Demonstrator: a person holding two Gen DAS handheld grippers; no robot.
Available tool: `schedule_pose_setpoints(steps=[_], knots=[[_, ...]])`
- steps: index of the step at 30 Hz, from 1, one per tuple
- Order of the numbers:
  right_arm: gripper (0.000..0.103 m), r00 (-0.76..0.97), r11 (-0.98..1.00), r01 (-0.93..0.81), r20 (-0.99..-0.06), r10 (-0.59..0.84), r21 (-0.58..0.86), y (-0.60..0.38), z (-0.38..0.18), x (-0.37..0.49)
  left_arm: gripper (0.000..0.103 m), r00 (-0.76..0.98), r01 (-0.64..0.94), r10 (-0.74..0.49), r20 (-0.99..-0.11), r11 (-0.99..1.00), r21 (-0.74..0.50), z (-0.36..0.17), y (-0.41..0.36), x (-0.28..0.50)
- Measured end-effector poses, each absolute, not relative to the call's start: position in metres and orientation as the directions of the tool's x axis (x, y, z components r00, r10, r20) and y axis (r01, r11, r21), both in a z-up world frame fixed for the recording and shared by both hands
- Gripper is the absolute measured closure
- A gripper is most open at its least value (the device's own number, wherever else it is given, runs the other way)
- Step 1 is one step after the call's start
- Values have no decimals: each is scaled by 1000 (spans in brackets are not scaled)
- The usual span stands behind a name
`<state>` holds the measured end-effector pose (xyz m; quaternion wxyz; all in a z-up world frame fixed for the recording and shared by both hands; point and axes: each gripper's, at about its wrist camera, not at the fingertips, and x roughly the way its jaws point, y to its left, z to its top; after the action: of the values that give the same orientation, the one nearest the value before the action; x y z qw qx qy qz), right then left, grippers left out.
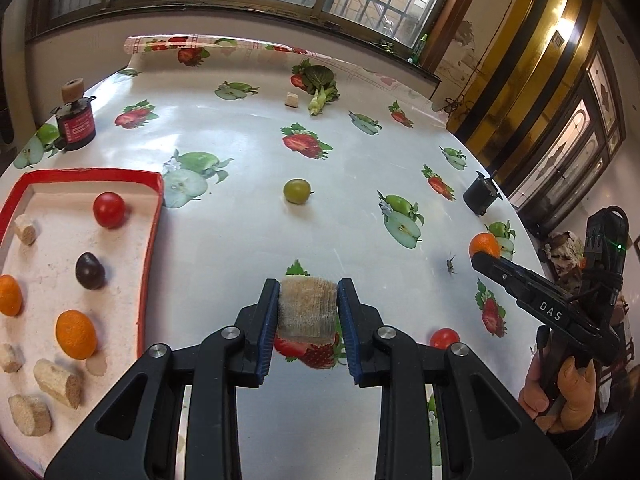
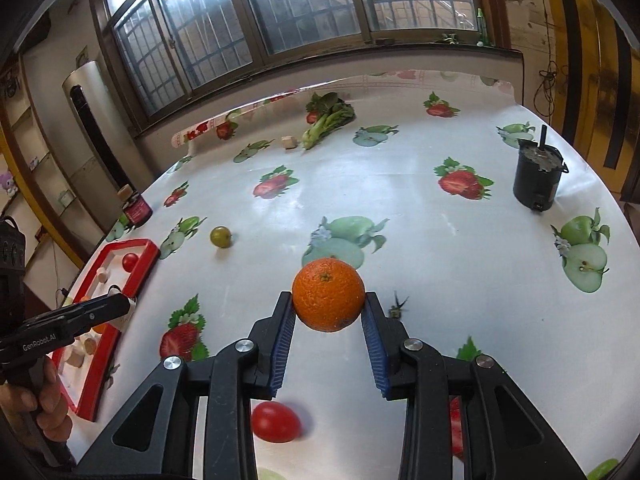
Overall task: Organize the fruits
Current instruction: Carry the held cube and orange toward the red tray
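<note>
Your left gripper (image 1: 307, 312) has its jaws pinching a pale fibrous chunk (image 1: 307, 307), blue pads pressed against both of its sides, held above the bench (image 1: 248, 248) just right of the red-rimmed tray (image 1: 150, 256). Your right gripper (image 2: 329, 310) has its jaws pinching an orange (image 2: 328, 294) at the fingertips, lifted over the fruit-print cloth. Below and nearest that gripper a red tomato (image 2: 275, 421) lies on the bench; the left view shows it near the right edge of the cloth.

In the tray, nearest you, sit several pale chunks like the one you hold, then a small orange fruit (image 1: 75, 334) and another at the left rim (image 1: 9, 295). Beyond them lie a dark plum-like fruit (image 1: 90, 271) and a second red tomato (image 1: 109, 209) near the far rim.

Further out, a green round fruit (image 1: 297, 191) rests alone on the open bench, well apart from the tray. To the right stands a black cup (image 2: 537, 178) with a dark stick in it. At the left edge stands a dark red jar (image 1: 76, 122) with a cork-like piece on top. Farthest off, a leafy green vegetable (image 1: 320, 86) lies beside a small pale cube (image 1: 292, 100) near the window.
</note>
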<state>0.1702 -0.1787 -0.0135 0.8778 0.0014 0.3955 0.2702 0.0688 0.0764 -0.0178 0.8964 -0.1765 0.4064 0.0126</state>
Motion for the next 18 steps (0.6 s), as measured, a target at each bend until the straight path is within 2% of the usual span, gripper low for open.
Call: schedule_pose_setpoints(steps=[18], knots=[[68,440,757,-610,-694,570,235,-102,-13,112,77,683,-292,18,-730,923,-250,-14,122,8]])
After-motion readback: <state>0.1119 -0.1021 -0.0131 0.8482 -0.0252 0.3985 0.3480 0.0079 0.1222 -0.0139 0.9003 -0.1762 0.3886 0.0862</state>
